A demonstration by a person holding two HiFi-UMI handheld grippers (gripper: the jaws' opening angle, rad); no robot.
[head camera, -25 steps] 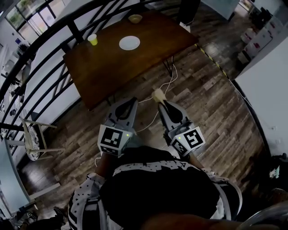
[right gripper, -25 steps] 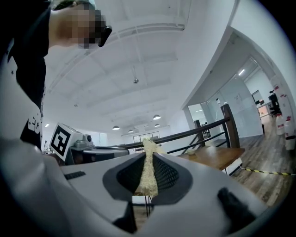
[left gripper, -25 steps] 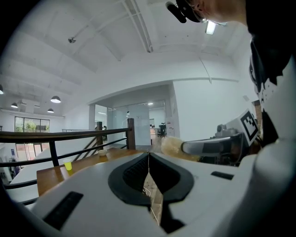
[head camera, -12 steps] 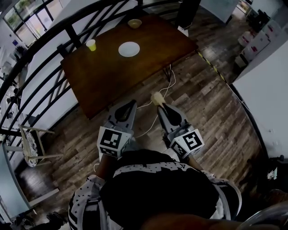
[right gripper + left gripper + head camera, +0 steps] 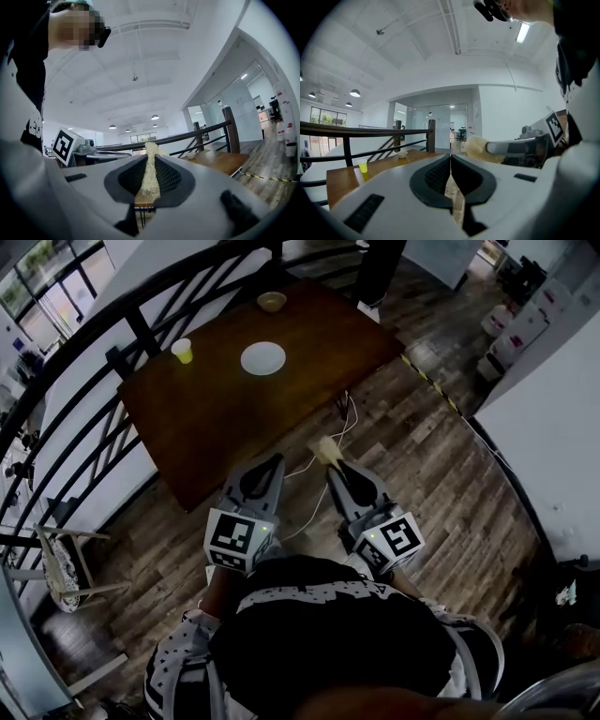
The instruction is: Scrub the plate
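Two handheld grippers sit side by side, low and close in front of the person's body, above the wooden plank floor (image 5: 422,484), and both point toward the table. The right gripper (image 5: 336,468) has its jaws clamped on a pale yellow scrub sponge (image 5: 324,450). In the right gripper view the sponge stands edge-on as a thin fibrous strip squeezed between the black ribbed pads (image 5: 169,176), and its end pokes out beyond the tips. The left gripper (image 5: 273,460) has its jaws pressed together with nothing between them. The left gripper view shows only a narrow seam between the two pads. The right gripper's sponge hangs in the air just to the right of the seam, not touching the left jaws.

Both marker cubes face up toward the head camera, and the hands behind them are hidden. The arms are drawn in, with elbows bent, against a dark top with white patterned sleeves (image 5: 178,667). The two grippers run nearly parallel, near each other but apart.

The white plate (image 5: 263,358) lies flat on the dark brown table (image 5: 206,418), well apart from both grippers and toward the table's far side. A yellow cup (image 5: 182,351) stands upright to its left, near the black railing (image 5: 139,332). A small bowl (image 5: 272,302) sits beyond the plate, near the far edge.
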